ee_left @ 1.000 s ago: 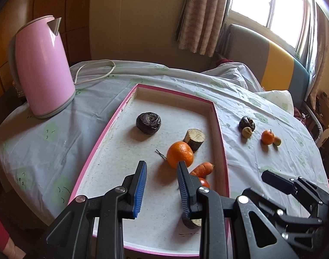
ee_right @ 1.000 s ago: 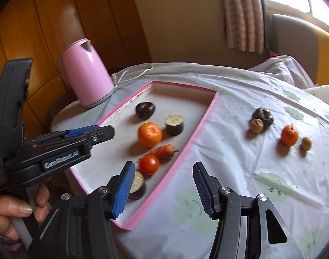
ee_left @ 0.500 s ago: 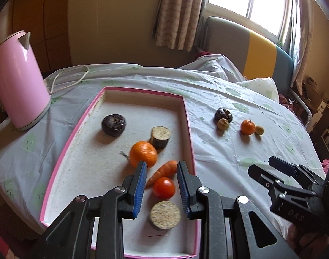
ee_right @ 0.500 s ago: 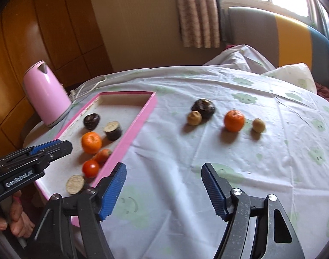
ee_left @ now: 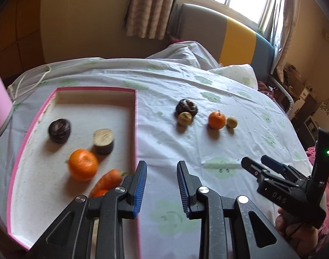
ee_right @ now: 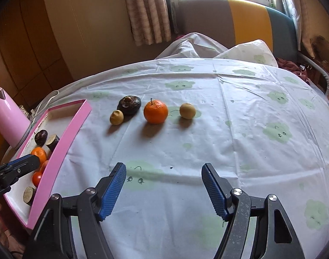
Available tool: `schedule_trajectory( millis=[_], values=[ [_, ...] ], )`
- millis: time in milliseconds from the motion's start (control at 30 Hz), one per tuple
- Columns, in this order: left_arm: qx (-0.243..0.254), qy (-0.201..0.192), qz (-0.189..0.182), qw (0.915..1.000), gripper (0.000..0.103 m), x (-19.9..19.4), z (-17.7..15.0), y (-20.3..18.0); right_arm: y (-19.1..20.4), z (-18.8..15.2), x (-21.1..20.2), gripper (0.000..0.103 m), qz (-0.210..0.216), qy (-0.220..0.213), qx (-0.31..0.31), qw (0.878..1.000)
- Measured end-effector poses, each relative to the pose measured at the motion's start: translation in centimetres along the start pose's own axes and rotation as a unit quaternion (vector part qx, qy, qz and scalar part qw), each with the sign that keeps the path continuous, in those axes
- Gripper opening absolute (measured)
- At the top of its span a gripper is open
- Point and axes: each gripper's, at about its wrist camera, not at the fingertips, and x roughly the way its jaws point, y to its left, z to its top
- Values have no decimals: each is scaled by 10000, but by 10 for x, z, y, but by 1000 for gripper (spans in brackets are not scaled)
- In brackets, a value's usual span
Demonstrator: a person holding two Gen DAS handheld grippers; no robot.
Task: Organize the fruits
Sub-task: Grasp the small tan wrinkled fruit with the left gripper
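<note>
Well beyond the gaping right claw [ee_right: 163,191], the orange [ee_right: 155,111].

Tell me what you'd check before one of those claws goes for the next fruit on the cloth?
1. Right claw free to grab: ok. Its jaws have just been opening, and nothing is between them.
2. Left claw free: ok. Jaws narrow, nothing between them; it hangs over the pink tray's right wall.
3. Fruit waiting on the tablecloth: ok. The small orange, two yellowish fruits and a dark fruit lie ahead.
4. Orange clear of its neighbours: ok in the right wrist view.
5. Left yellowish fruit clear of the dark fruit: not ok. They look pressed together.
6. Room in the tray: ok. Its far end is bare.
</note>
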Motion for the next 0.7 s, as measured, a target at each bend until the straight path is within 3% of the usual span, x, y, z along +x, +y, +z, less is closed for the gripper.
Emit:
schedule_trajectory(
  millis=[100, 300, 700],
  values=[
    [121, 87, -77, 9999, 29, 15, 10, -11, -6, 1, 2, 73, -40, -8, 15, 10000],
    [-95, 407, -322, 9986, 29, 56, 32, -23, -5, 5, 7, 73, -127, -56, -154, 9998],
    [0, 738, -2, 9973, 33, 129, 71, -42, -20, 6, 20, 73, -76, -21, -61, 10000]
  ],
)
